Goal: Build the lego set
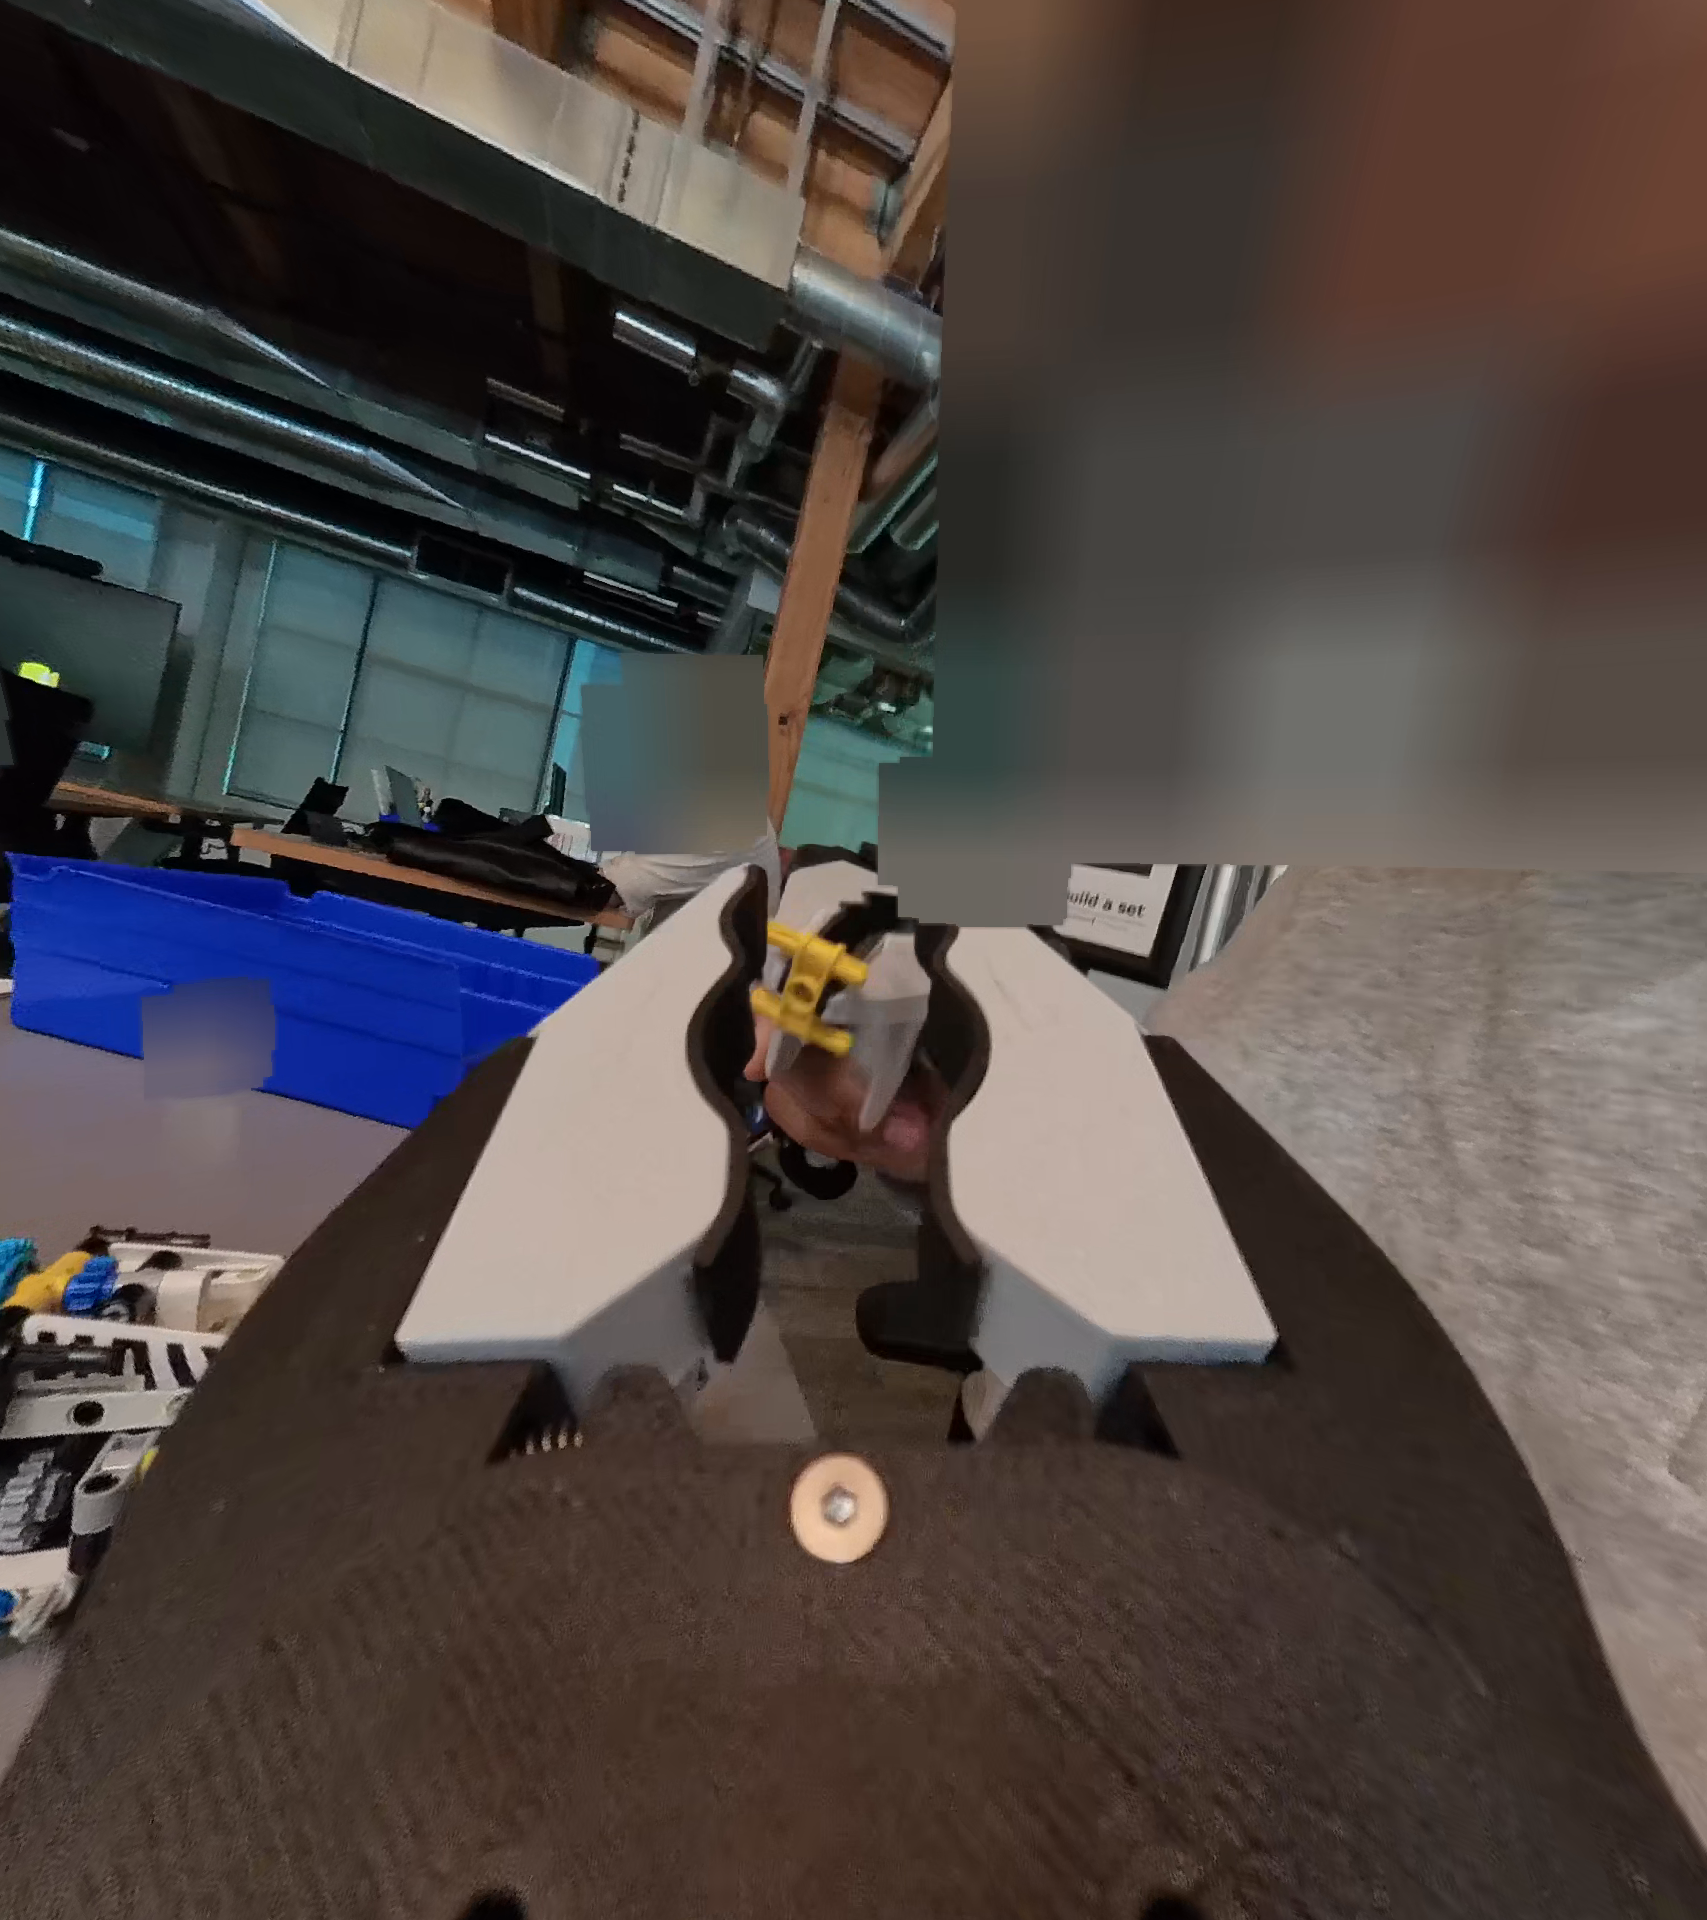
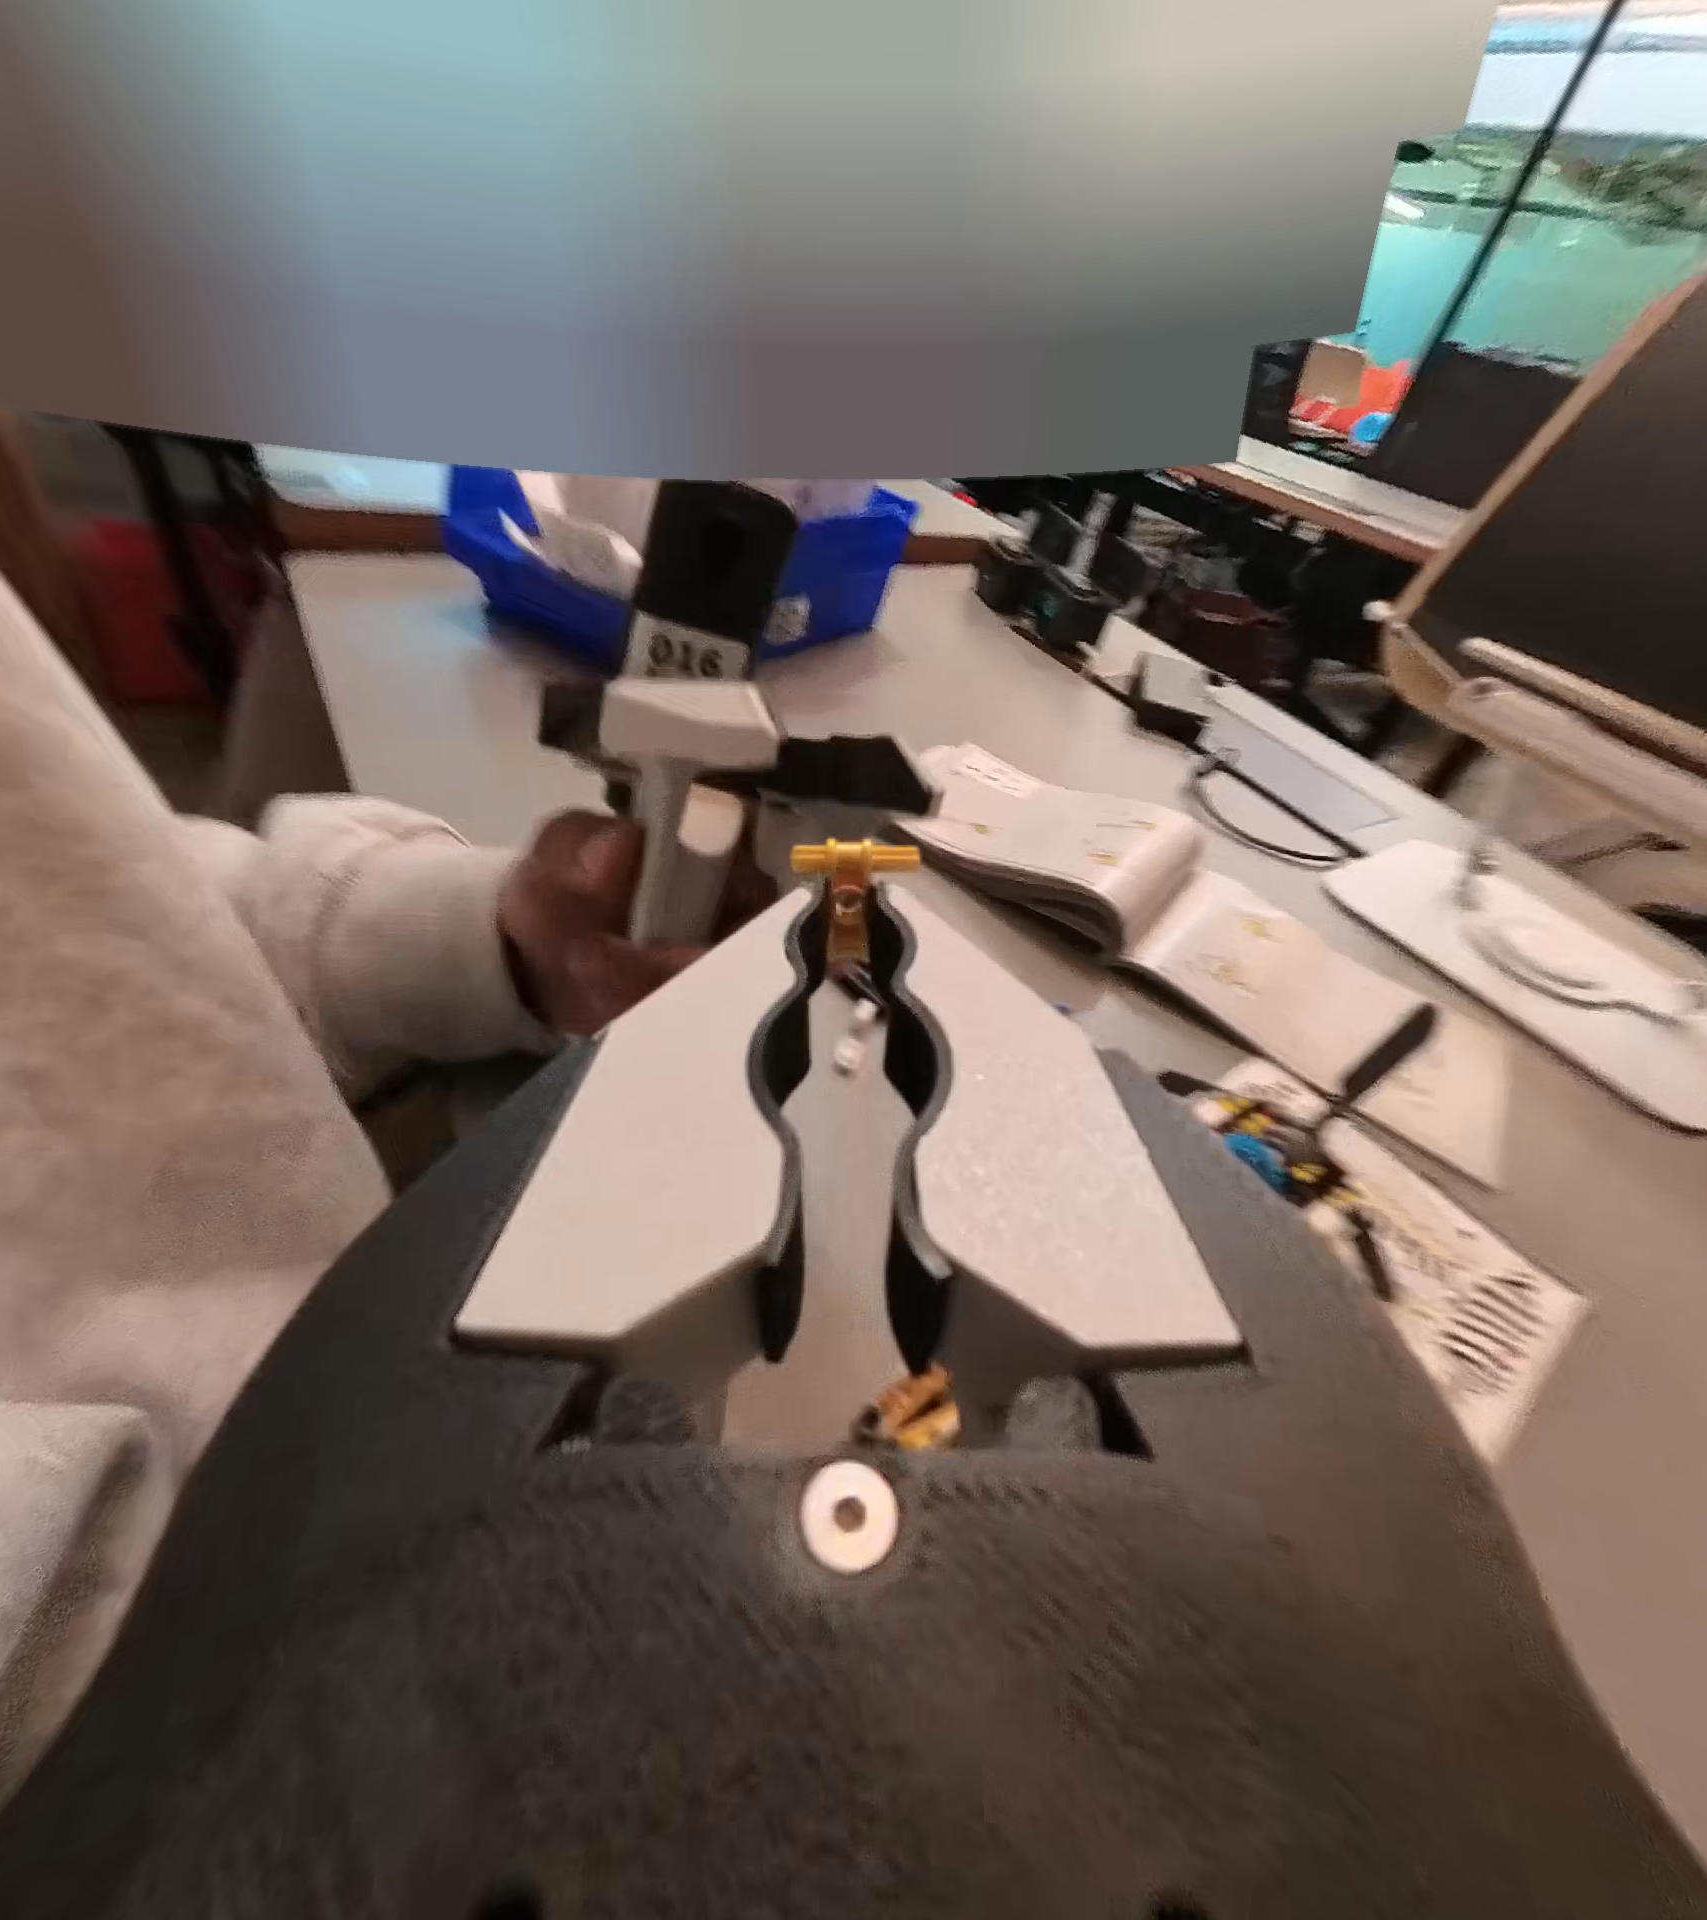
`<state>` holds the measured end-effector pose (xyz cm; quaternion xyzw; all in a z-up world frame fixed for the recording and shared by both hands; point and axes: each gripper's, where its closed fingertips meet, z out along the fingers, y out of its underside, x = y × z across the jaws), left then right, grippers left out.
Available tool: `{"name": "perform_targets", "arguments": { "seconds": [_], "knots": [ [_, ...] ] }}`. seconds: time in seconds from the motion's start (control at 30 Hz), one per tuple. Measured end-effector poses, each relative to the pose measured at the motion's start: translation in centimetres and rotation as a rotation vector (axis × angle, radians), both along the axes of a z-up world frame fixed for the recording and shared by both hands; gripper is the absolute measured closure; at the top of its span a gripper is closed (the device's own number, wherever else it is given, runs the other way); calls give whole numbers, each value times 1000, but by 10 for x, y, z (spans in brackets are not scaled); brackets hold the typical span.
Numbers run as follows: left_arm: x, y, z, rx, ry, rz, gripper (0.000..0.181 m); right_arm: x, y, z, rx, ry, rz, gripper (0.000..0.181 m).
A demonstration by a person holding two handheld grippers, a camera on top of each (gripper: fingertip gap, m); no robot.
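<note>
Yellow lego pc (image 2: 854, 862) pinched at right gripper (image 2: 851, 914) tips

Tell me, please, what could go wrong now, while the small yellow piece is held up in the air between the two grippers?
1. The right gripper pinches the yellow piece only at its fingertips, so it may twist or slip out.
2. Held above the table, a dropped piece could bounce away from the partly built model.
3. The left gripper is open and very near; closing misaligned could knock the piece loose.
</note>
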<state>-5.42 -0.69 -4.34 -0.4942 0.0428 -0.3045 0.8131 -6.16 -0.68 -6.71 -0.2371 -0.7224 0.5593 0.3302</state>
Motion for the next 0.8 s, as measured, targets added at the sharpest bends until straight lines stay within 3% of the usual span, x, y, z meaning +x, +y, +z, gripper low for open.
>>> {"name": "perform_targets", "arguments": {
  "seconds": [0.13,0.43,0.8],
  "knots": [
    [-2,-1,1,-3,-31,-19,148,-3,8,-12,219,40,-92,176],
    [2,7,-7,-60,0,-9,142,-4,20,-23,441,57,-188,176],
    [15,20,-18,-129,75,6,129,3,9,-3,-59,-123,-32,176]
  ]
}}
